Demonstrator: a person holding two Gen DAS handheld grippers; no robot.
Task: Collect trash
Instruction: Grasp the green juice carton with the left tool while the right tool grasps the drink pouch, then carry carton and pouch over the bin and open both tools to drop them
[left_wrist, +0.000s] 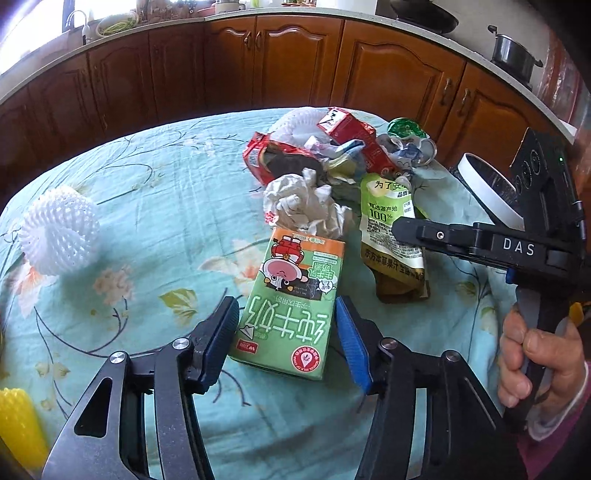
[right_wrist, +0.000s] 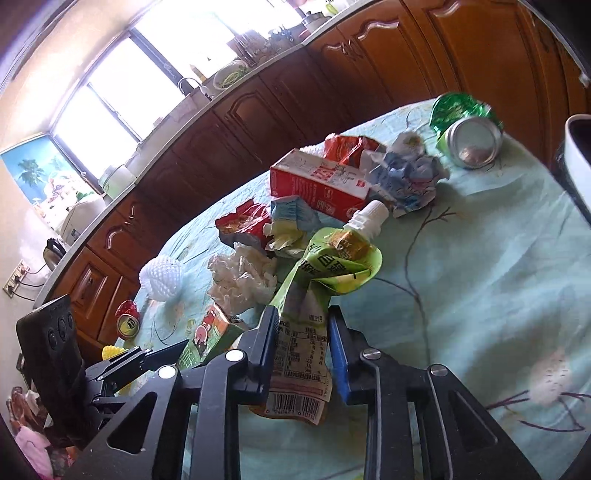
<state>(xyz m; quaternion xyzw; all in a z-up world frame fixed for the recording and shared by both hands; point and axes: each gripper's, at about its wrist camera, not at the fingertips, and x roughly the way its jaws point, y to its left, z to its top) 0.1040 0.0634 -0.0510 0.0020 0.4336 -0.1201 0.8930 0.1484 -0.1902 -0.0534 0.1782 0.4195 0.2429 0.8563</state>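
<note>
A green milk carton (left_wrist: 291, 306) lies flat on the floral cloth, and my left gripper (left_wrist: 286, 310) is shut on it, a blue pad against each long side. The same carton (right_wrist: 207, 332) shows in the right wrist view beside the left gripper's finger (right_wrist: 173, 349). A green drink pouch (right_wrist: 306, 332) with a white spout rests on the table. My right gripper (right_wrist: 301, 321) is shut on its lower half, and the pouch crumples above the pads. In the left wrist view the pouch (left_wrist: 388, 221) lies right of the carton under the right gripper's finger (left_wrist: 406, 229).
A trash pile lies beyond: crumpled tissue (left_wrist: 306, 203), red carton (right_wrist: 314, 184), red wrapper (right_wrist: 243, 221), silver can (right_wrist: 474, 144), green foil (right_wrist: 461, 107). A white foam net (left_wrist: 59, 230) and yellow foam (left_wrist: 16, 421) lie left. A white-rimmed bin (left_wrist: 487, 192) stands right. Cabinets (left_wrist: 258, 62) run behind.
</note>
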